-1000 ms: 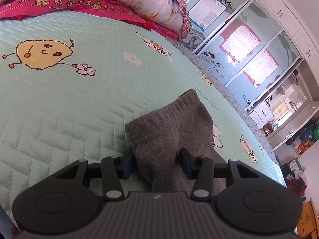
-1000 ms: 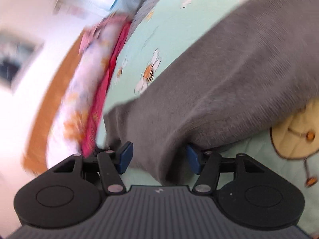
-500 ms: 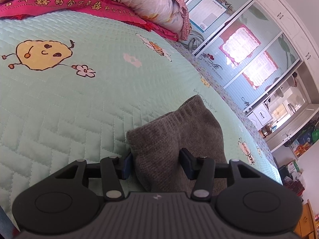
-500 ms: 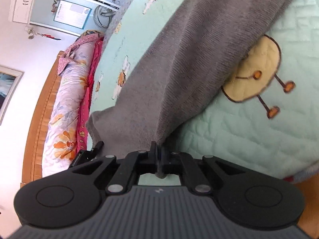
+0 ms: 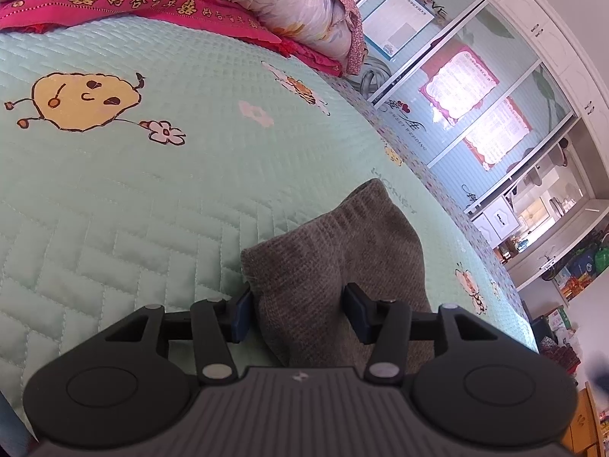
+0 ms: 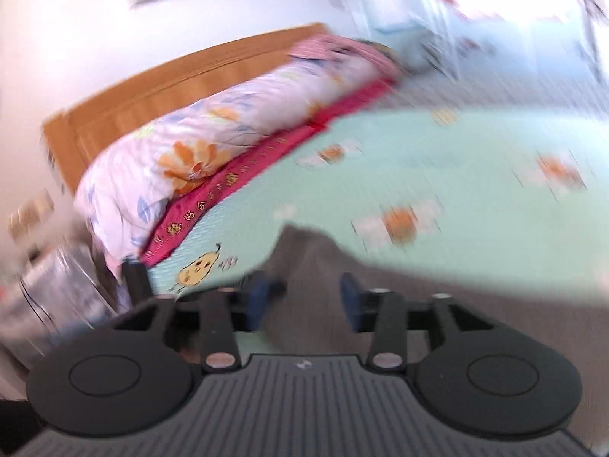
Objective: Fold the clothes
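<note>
While both spread, each hand-held gripper (image 5: 298,306) (image 6: 304,299) straddles the grey garment (image 5: 342,251).

Garment (image 5: 335,266) showing as grey knit cloth, ribbed, matt, slightly fuzzy. Quilt (image 5: 133,198) looking like mint cloth, stitched in zigzag pattern, giving faint satin sheen. Red cloth (image 5: 160,11) showing gold embroidered characters. Duvet (image 6: 213,141) appearing as soft floral printed cloth. Headboard (image 6: 160,87) looking like smooth orange-brown wood. Left gripper (image 5: 297,304) showing matt black plastic body, ribbed top, blue pads (image 5: 241,314), small metal pins. Cabinet doors (image 5: 475,87) looking glossy, glass-like.
</note>
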Tool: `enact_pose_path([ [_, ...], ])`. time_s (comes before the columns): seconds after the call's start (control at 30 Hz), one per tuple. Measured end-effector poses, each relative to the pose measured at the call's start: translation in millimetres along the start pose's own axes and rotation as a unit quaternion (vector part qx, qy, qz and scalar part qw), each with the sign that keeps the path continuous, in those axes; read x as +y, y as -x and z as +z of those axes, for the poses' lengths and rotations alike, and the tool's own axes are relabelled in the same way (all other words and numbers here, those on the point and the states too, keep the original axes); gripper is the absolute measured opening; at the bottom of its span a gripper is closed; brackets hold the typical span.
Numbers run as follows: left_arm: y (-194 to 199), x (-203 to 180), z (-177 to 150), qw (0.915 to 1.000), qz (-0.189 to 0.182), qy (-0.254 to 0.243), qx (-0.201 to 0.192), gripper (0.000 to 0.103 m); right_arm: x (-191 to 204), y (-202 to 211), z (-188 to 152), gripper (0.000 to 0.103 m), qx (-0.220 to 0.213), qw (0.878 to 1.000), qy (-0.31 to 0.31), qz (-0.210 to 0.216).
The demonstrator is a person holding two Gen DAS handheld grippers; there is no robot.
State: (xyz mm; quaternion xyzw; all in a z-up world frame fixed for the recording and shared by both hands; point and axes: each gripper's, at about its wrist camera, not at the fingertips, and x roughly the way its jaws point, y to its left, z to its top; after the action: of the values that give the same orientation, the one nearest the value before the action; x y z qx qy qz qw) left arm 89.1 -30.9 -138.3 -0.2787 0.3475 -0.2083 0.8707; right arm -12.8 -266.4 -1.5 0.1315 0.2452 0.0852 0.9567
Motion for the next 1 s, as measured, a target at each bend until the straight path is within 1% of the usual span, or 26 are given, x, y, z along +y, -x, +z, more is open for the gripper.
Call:
enact_pose_path([
  [0.03,0.4,0.8,0.2,1.0000,-0.002,0.001,0.001,0.054,-9.3,-24.8,10.4,0.053,0.012,1.000,0.010,0.013],
  [0.1,0.9,1.7,0.4,1.0000,-0.004,0.003,0.002,0.054,-25.7,-71.9,26.5,0.053,0.049,0.998,0.009,0.036],
  [0.2,0.9,2.7,1.1,0.9999,-0.006,0.011,0.005,0.054,-49.0,-140.0,48.4,0.053,0.105,0.992,0.006,0.069],
  [0.27,0.8,2.8,2.0,0.9998,-0.010,0.015,0.006,0.056,-57.7,-169.6,49.7,0.053,0.141,0.987,0.004,0.080],
  [0.3,0.8,2.8,2.4,0.9998,-0.012,0.016,0.007,0.056,-61.0,-176.9,46.2,0.051,0.153,0.984,0.004,0.086],
  [0.33,0.9,2.7,2.8,0.9997,-0.014,0.018,0.008,0.056,-63.3,-180.3,43.3,0.040,0.167,0.981,0.003,0.096],
  [0.37,0.9,2.7,3.3,0.9996,-0.016,0.019,0.009,0.056,-63.4,-183.3,40.1,0.006,0.182,0.978,0.004,0.102],
  [0.4,0.9,2.7,3.7,0.9996,-0.018,0.021,0.010,0.056,-64.2,-185.9,37.4,0.004,0.196,0.975,0.010,0.101],
  [0.47,0.9,2.6,4.6,0.9994,-0.022,0.024,0.012,0.058,-72.1,-189.6,31.5,0.004,0.216,0.973,0.024,0.076],
  [0.53,0.8,1.5,5.0,0.9994,-0.023,0.024,0.013,0.059,-78.5,-188.2,23.4,0.004,0.211,0.976,0.014,0.057],
  [0.57,0.7,-0.2,4.8,0.9995,-0.021,0.022,0.012,0.059,-77.5,-187.6,19.6,0.004,0.199,0.978,0.007,0.056],
  [0.63,2.2,-1.4,4.2,0.9996,-0.016,0.020,0.009,0.059,-70.3,-186.5,12.2,0.011,0.177,0.983,-0.003,0.058],
  [0.7,8.8,-1.9,4.1,0.9999,-0.007,0.013,-0.005,0.059,-62.9,-186.7,7.5,0.011,0.172,0.984,-0.010,0.053],
  [0.77,16.5,-1.9,4.6,0.9997,0.002,0.004,-0.023,0.059,-55.1,-182.8,10.9,0.014,0.159,0.987,-0.010,0.037],
  [0.83,22.5,-3.1,5.0,0.9991,0.012,-0.002,-0.041,0.059,-46.3,-165.2,17.0,0.017,0.122,0.992,-0.006,0.037],
  [0.87,25.3,-4.0,5.1,0.9986,0.017,-0.005,-0.049,0.059,-41.8,-159.2,19.8,0.021,0.103,0.994,-0.001,0.039],
  [0.9,27.6,-5.5,5.7,0.9980,0.022,-0.009,-0.059,0.059,-38.4,-154.5,19.4,0.025,0.094,0.995,-0.001,0.044],
  [0.93,31.4,-9.5,5.2,0.9970,0.022,-0.021,-0.071,0.059,-36.4,-156.1,15.7,0.028,0.103,0.993,-0.008,0.050],
  [0.97,36.0,-14.7,4.0,0.9956,0.020,-0.037,-0.084,0.059,-36.4,-164.2,9.7,0.032,0.128,0.990,-0.018,0.052],
  [1.0,40.7,-19.9,2.8,0.9938,0.017,-0.053,-0.096,0.058,-37.9,-174.2,3.7,0.032,0.157,0.986,-0.023,0.048],
])
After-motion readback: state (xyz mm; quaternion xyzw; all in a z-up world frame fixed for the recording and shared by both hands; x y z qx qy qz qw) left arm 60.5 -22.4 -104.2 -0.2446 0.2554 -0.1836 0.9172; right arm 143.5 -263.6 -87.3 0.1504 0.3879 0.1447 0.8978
